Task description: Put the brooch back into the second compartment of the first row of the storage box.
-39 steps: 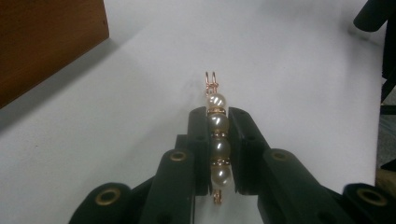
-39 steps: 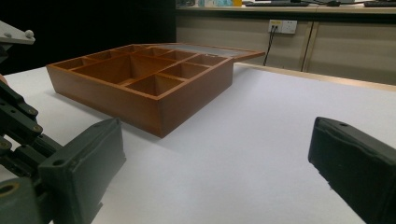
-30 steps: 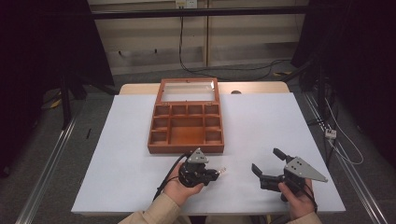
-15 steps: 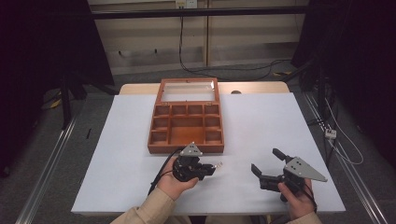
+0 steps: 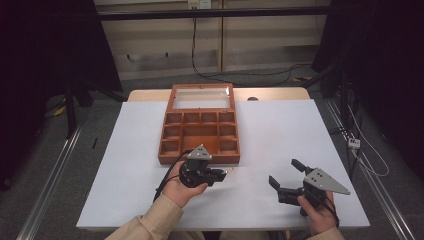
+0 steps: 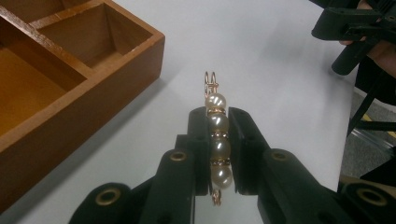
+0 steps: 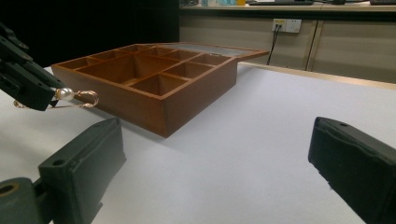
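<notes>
A short string of pearls on gold wire (image 6: 217,140) is pinched between the jaws of my left gripper (image 6: 217,119), which is shut on it and held a little above the white table. In the high view the left gripper (image 5: 220,175) hovers just in front of the compartmented wooden box (image 5: 199,159), with the pearl piece (image 5: 230,171) sticking out to the right. The right gripper view shows the pearl piece (image 7: 67,95) with its gold loop beside the box (image 7: 187,100). My right gripper (image 5: 284,172) stands open near the table's front right, with nothing between its jaws.
The box's glass lid (image 5: 202,97) lies open flat behind it. White table covering (image 5: 285,130) stretches to the right of the box. Dark curtains flank the table, and cables run on the floor at the right (image 5: 360,145).
My left gripper has risen and drifted slightly left toward the box's front wall, carrying the pearl piece. The right gripper has stayed where it was.
</notes>
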Motion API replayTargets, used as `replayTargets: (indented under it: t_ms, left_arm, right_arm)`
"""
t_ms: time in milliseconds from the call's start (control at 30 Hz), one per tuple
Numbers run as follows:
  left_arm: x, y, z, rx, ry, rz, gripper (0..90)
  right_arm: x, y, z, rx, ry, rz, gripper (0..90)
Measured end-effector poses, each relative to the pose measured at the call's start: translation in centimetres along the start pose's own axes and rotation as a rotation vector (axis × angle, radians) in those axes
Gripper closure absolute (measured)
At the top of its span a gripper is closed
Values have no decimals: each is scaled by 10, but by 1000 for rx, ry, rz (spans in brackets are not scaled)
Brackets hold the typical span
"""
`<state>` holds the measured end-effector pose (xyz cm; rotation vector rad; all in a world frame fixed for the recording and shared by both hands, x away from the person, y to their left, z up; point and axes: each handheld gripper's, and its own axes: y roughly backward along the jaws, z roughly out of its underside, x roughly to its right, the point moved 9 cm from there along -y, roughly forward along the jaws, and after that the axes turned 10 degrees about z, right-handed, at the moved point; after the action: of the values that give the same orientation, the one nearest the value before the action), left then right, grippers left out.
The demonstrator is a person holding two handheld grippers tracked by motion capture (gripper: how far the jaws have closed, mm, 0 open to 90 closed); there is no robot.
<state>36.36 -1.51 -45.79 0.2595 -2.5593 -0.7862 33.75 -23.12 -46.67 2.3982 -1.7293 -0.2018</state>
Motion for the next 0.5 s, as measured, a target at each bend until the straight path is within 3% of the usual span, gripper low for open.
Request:
replayTargets:
  t_ms: [500]
  left_arm:
    - [-7,11,-14,1,-4,-11,800]
  right_arm:
    - [0,0,0,2,1,-3,31]
